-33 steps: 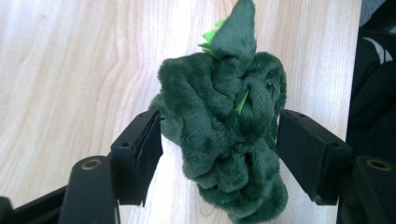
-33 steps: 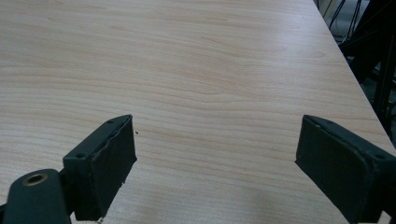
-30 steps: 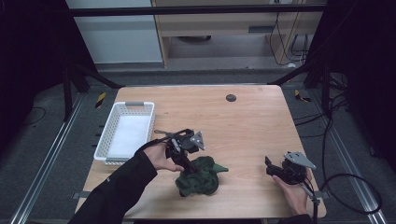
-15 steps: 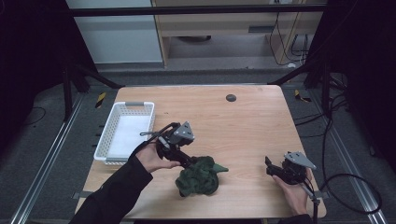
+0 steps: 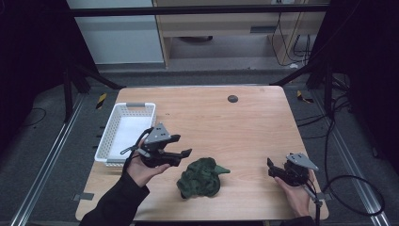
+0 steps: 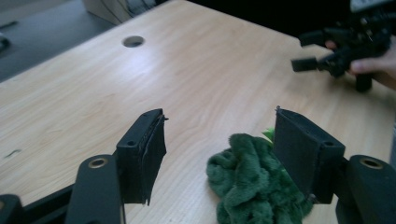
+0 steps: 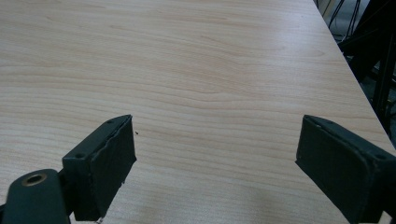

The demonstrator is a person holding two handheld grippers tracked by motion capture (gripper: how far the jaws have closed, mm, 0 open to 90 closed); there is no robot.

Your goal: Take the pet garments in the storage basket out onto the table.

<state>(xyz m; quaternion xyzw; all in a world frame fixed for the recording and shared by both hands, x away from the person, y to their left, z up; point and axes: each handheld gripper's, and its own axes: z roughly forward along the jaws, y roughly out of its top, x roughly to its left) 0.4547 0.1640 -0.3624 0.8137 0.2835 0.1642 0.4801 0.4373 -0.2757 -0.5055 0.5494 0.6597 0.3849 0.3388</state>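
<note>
Pale wooden tabletop point(image 5: 235, 127), ringed by dark floor and black frame rails, carries a white slatted plastic basket point(image 5: 123, 132) at your left edge and a crumpled dark green plush cloth point(image 5: 201, 177) near your front edge. Your left gripper point(image 5: 181, 153) has drawn back from above the cloth toward the basket over the last second and now hangs just beside the cloth's left side, apart from it, tips pointing at it. Its jaws have just been narrowing, yet nothing sits between them: in the left gripper view the cloth point(image 6: 254, 182) lies beyond and below the pads, which stand parted over bare wood. Your right gripper point(image 5: 272, 167) rests unmoved near the table's right front corner, well apart from the cloth, jaws spread wide and empty in its own view. Judged from this, the cloth is released and not yet regrasped; any transfer to the basket remains to be started.
</note>
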